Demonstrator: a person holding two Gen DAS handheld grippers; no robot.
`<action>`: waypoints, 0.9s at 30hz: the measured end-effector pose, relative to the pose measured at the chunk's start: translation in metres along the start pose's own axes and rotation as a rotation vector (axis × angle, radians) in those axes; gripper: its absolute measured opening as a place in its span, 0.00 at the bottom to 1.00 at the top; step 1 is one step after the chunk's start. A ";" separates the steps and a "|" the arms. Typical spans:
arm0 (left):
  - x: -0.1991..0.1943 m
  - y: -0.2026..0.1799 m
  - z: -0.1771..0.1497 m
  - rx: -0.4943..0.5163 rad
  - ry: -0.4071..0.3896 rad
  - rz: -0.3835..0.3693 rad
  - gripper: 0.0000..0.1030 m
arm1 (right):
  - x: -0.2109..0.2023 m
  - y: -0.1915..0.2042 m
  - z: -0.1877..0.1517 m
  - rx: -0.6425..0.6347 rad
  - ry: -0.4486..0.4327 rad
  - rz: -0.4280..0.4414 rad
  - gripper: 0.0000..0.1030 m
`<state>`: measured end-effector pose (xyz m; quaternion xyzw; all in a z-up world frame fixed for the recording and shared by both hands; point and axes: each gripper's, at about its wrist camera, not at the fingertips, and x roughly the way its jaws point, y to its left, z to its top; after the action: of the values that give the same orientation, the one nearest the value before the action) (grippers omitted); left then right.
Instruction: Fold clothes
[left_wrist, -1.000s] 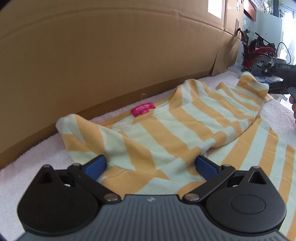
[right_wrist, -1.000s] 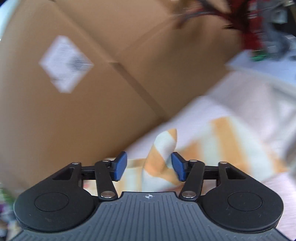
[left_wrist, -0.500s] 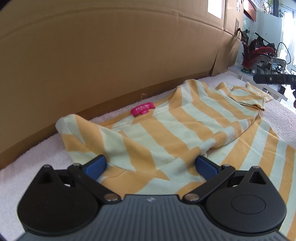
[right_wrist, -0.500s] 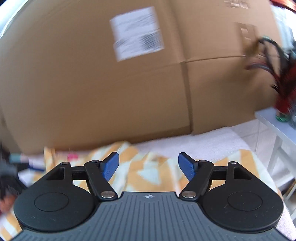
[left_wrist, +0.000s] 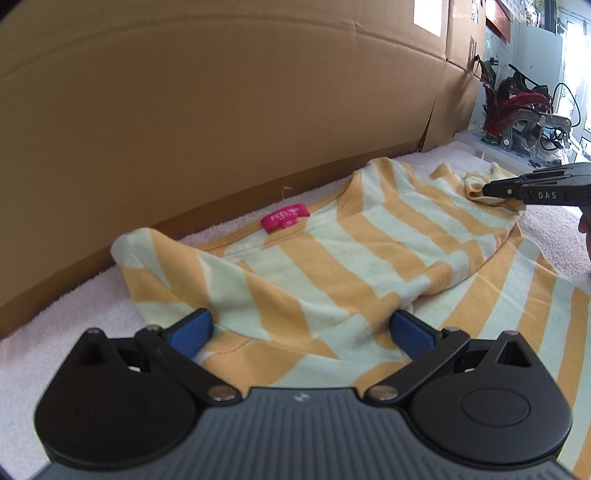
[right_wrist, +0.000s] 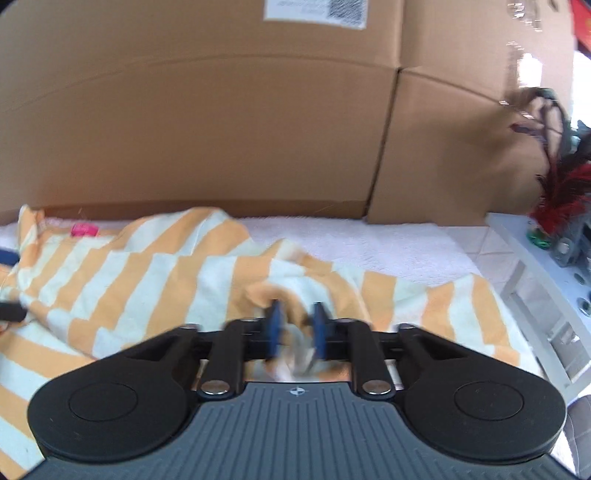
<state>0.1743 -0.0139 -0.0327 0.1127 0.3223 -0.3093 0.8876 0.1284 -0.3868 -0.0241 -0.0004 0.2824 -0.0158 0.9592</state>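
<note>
Shirt (left_wrist: 332, 266) fills mid-frame on the towel (left_wrist: 74, 325). My right gripper (right_wrist: 295, 325) has just closed back onto its right sleeve, ready to fold it in; my left gripper (left_wrist: 299, 328) stays spread wide, holding nothing.

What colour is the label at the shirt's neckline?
Bright pink label, clearest in the left wrist view.

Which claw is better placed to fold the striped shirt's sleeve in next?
Right. The right claw is nearly closed on the bunched sleeve of the striped shirt, while the left claw sits wide open over the other sleeve, gripping nothing.
</note>
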 end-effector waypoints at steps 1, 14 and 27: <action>0.000 0.000 0.000 0.000 0.000 0.000 0.99 | -0.001 -0.001 0.000 0.025 -0.011 -0.009 0.04; 0.001 0.000 -0.001 0.002 -0.001 0.001 0.99 | -0.022 0.018 -0.001 -0.055 -0.069 0.083 0.73; 0.001 0.001 -0.002 0.003 -0.001 0.001 0.99 | 0.011 -0.027 0.006 0.100 0.046 0.086 0.19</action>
<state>0.1744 -0.0132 -0.0346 0.1139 0.3213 -0.3094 0.8877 0.1398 -0.4138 -0.0244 0.0599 0.3028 0.0116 0.9511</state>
